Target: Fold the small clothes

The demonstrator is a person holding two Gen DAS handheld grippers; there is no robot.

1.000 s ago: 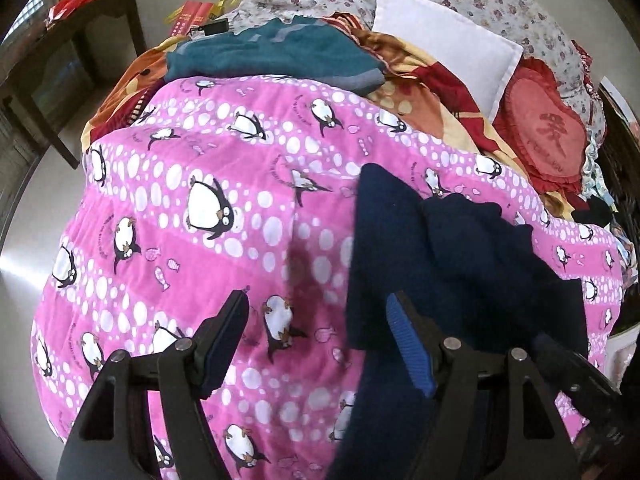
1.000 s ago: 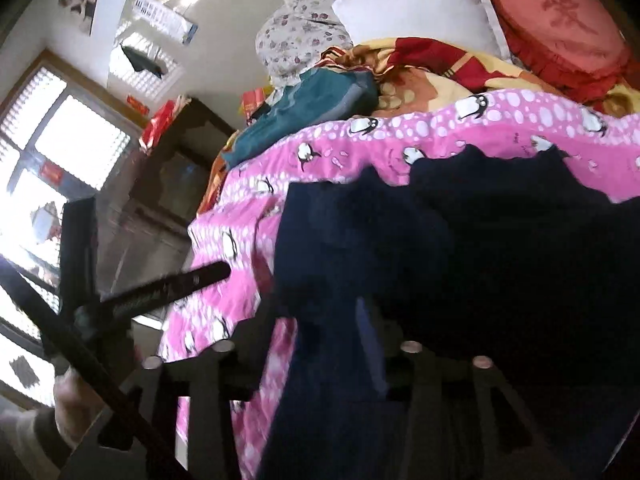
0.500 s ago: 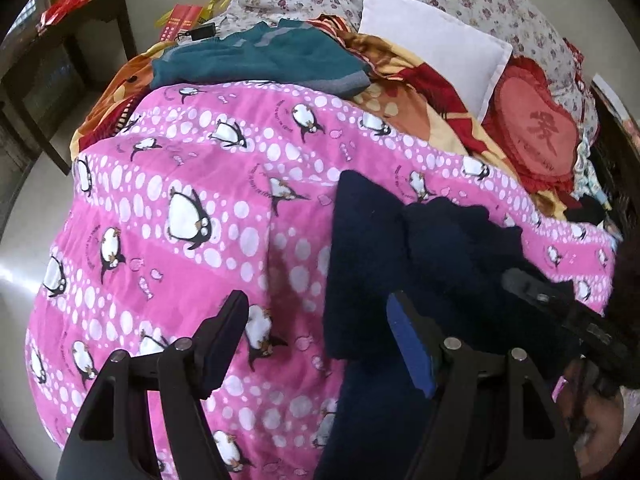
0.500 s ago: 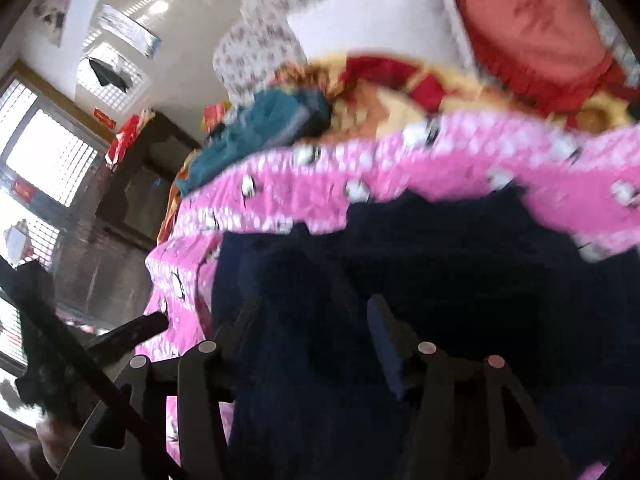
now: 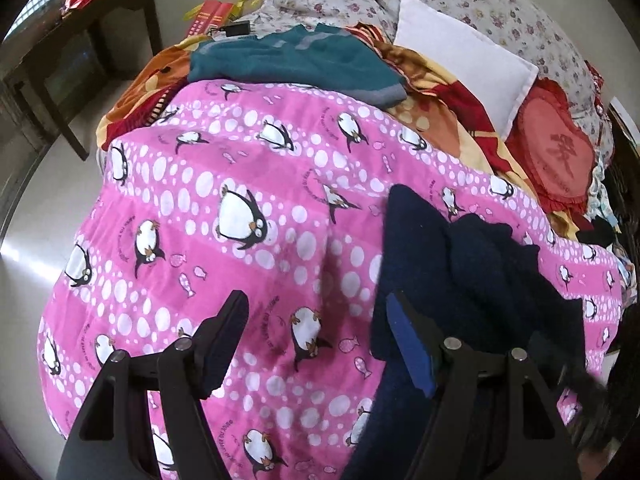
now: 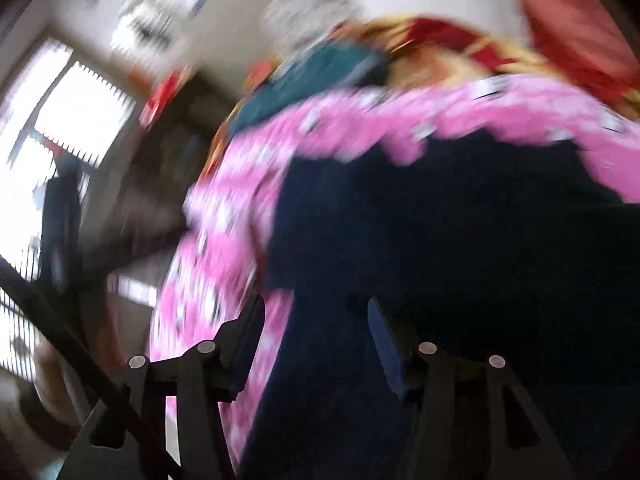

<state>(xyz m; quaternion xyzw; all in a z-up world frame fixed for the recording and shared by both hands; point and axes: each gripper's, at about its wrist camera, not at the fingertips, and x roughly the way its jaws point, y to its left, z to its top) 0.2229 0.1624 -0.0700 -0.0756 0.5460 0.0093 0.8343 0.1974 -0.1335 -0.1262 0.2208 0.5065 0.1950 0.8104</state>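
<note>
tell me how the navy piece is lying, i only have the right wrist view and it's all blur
Observer: The navy garment lies bunched in uneven layers on the pink penguin quilt, not spread flat.
Operator: is the left gripper on it
Observer: No. The left gripper hangs over the quilt with its jaws open and empty. The garment's left edge sits by its right jaw.
Operator: anything else clothes-wise up there
Observer: A teal garment lies at the quilt's far edge, and it looks roughly folded.
</note>
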